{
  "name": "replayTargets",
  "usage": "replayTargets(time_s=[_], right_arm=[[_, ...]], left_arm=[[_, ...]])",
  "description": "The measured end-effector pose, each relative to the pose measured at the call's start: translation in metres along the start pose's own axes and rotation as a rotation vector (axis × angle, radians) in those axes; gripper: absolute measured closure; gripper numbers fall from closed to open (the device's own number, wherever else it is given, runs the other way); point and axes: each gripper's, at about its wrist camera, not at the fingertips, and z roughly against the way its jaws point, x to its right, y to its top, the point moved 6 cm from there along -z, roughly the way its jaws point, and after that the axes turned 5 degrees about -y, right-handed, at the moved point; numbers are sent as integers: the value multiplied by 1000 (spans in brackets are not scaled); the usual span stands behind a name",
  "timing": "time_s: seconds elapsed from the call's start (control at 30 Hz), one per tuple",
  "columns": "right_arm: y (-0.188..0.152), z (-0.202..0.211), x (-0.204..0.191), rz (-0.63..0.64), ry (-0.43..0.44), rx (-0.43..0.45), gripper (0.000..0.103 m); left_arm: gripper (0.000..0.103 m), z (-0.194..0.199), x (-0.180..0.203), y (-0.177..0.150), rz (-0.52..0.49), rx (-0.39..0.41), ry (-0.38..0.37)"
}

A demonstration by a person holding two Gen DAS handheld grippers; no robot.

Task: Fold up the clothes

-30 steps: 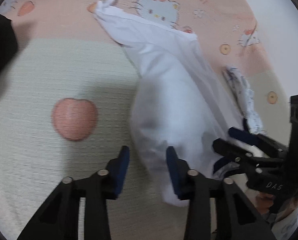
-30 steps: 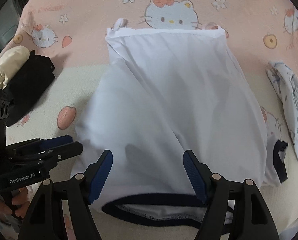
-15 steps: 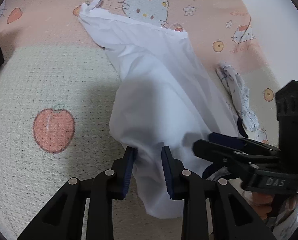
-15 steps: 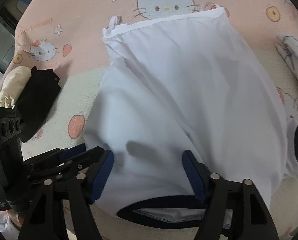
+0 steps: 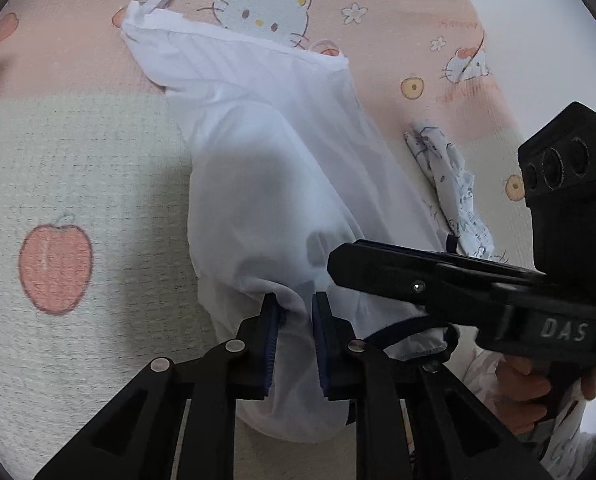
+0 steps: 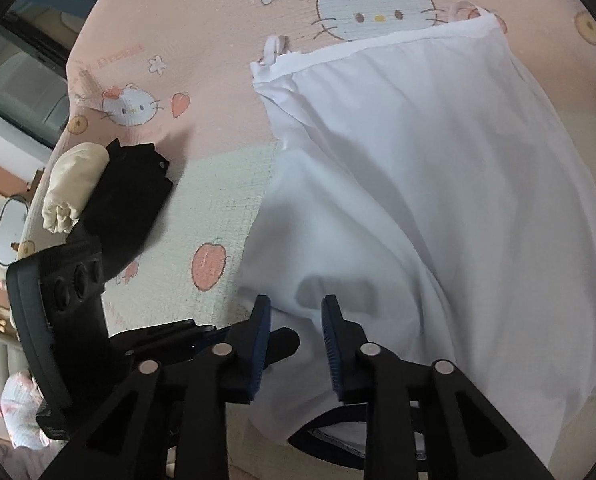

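Left wrist view: the left gripper [image 5: 295, 306] is nearly closed, pinching a ridge of the white garment [image 5: 266, 184], which lies on the cartoon-print blanket [image 5: 78, 152] with the right gripper [image 5: 340, 264] beside it. Right wrist view: the right gripper [image 6: 296, 314] is narrowed around the white garment [image 6: 418, 200]; a firm grip cannot be confirmed

Item: our white garment [image 5: 282, 184], thin, navy-trimmed hem.
Pose: we see it bunched lengthwise, near end lifted.
Location: cartoon-cat blanket [image 5: 78, 152].
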Motion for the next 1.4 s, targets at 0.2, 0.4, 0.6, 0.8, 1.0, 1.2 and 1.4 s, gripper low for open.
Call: replayTargets(time_s=[0.2, 0.4, 0.6, 0.8, 1.0, 1.2, 1.4], right_arm=[[17, 0, -10, 112, -1, -67, 45], [23, -24, -19, 241, -36, -207, 45], [23, -37, -15, 357, -224, -163, 76], [22, -36, 8, 265, -205, -167, 83], [22, -35, 34, 189, -214, -174, 83], [22, -33, 59, 115, -222, -180, 83], [21, -31, 59, 109, -228, -163, 83]], left_arm=[[89, -15, 16, 3, -57, -22, 1], [89, -19, 13, -4, -38, -43, 11], [89, -16, 11, -10, -29, -68, 47], [88, 4, 9, -12, 41, -53, 44], [68, 21, -10, -2, 69, -15, 129], [63, 23, -27, 17, 157, 25, 81], [63, 9, -26, 33, 178, 45, 4]])
